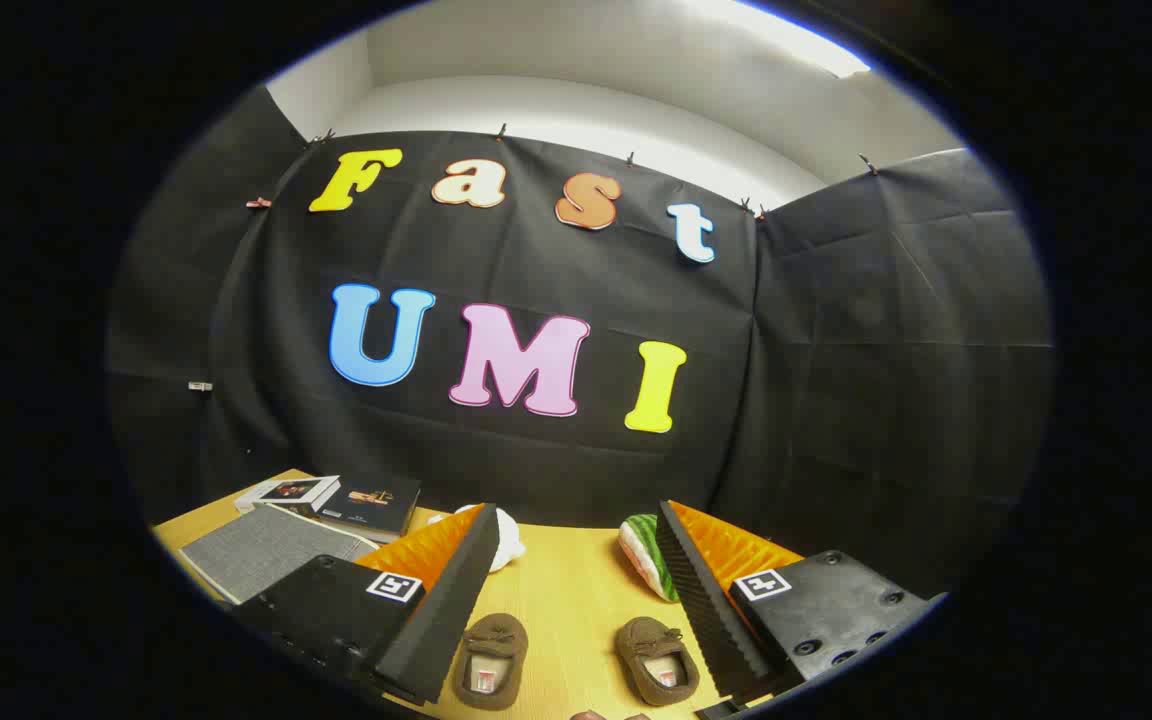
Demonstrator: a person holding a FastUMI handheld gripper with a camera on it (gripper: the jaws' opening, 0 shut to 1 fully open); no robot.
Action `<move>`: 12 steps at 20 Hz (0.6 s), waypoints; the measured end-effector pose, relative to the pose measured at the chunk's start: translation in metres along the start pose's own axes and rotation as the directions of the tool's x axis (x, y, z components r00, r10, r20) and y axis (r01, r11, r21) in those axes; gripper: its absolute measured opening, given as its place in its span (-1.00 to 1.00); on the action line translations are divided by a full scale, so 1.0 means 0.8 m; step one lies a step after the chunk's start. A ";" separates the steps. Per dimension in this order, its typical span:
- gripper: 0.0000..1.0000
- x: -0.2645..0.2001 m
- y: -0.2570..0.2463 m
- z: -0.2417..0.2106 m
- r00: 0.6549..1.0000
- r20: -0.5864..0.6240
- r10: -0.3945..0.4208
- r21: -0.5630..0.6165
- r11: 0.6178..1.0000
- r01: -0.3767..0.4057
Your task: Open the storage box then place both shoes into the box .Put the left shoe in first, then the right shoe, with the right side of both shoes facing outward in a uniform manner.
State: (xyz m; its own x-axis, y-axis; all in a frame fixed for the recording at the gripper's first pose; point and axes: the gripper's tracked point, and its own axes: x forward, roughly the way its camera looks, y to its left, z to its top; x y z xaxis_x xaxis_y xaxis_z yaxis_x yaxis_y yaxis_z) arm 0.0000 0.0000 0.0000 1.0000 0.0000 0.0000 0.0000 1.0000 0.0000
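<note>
Between the spread fingers (576,640), two fuzzy brown slippers (491,660) rest on smooth wood table (566,590).

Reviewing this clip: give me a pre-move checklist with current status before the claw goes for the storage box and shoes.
1. Claw open, holding nothing: ok.
2. Both shoes in sight: ok, one brown moccasin by one finger, the other moccasin by the other finger.
3. Which shoe is left: cannot tell.
4. Storage box located: cannot tell.
5. Watermelon toy and white object lie beyond the shoes on the wooden table: ok.
</note>
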 end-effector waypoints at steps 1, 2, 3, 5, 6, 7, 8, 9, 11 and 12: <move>0.94 0.002 0.006 0.001 1.000 -0.002 0.008 0.011 1.000 -0.008; 0.94 0.004 0.012 -0.001 1.000 -0.007 0.019 0.024 1.000 -0.019; 0.94 0.005 0.018 -0.003 0.999 -0.017 0.032 0.039 0.999 -0.032; 0.94 0.006 0.024 -0.007 0.998 -0.030 0.046 0.054 0.998 -0.044; 0.94 0.007 0.023 -0.010 0.998 -0.034 0.044 0.052 0.998 -0.042; 0.94 0.007 0.023 -0.013 0.998 -0.038 0.041 0.049 0.998 -0.039; 0.94 0.005 0.023 -0.016 0.998 -0.045 0.040 0.047 0.998 -0.037; 0.94 0.003 0.023 -0.018 0.998 -0.052 0.041 0.050 0.998 -0.039; 0.94 -0.001 0.027 -0.021 0.996 -0.065 0.054 0.072 0.996 -0.050; 0.94 -0.002 0.029 -0.024 0.996 -0.073 0.060 0.082 0.995 -0.054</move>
State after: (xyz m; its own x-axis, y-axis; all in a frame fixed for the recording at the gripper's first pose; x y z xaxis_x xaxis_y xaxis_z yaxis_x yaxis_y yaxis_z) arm -0.0017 0.0235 -0.0196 0.9955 0.0604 -0.0727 -0.0545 0.9952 0.0815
